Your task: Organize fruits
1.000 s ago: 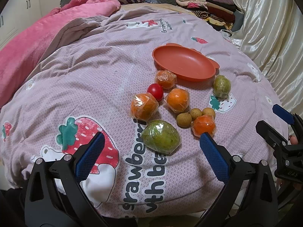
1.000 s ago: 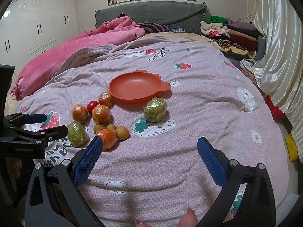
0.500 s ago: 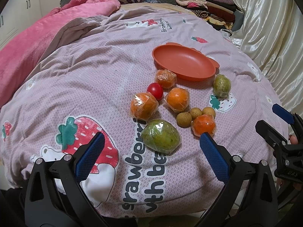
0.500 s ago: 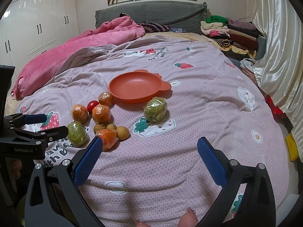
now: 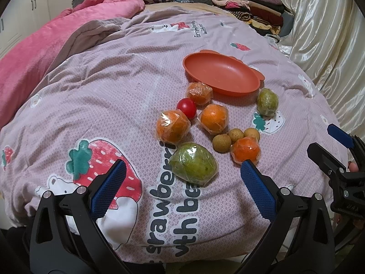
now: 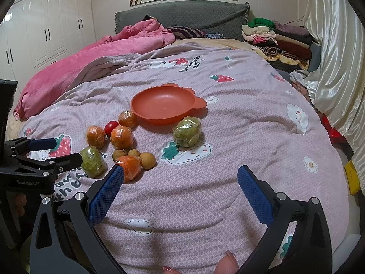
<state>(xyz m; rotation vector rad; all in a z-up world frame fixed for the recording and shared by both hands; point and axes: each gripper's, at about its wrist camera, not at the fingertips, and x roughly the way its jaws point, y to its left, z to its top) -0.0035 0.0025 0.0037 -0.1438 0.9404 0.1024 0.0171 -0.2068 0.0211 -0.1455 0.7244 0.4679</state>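
An orange plate [image 5: 222, 74] [image 6: 163, 104] lies empty on the bedspread. In front of it lie several wrapped oranges [image 5: 172, 126] [image 6: 121, 137], a red tomato [image 5: 186, 107] [image 6: 111, 126], three small brown longans [image 5: 221, 143] [image 6: 147, 160] and two wrapped green fruits: a large one [image 5: 194, 163] [image 6: 93, 161] near my left gripper and a smaller one [image 5: 267, 101] [image 6: 187, 131] beside the plate. My left gripper [image 5: 182, 188] is open and empty, just short of the large green fruit. My right gripper [image 6: 180, 194] is open and empty over bare bedspread.
The fruit lies on a soft pink strawberry-print bedspread [image 6: 239, 118]. A pink quilt [image 6: 102, 52] is heaped at the back left. Folded clothes [image 6: 278, 41] are stacked at the back right, next to a satin curtain [image 6: 337, 57]. White wardrobes [image 6: 43, 29] stand at left.
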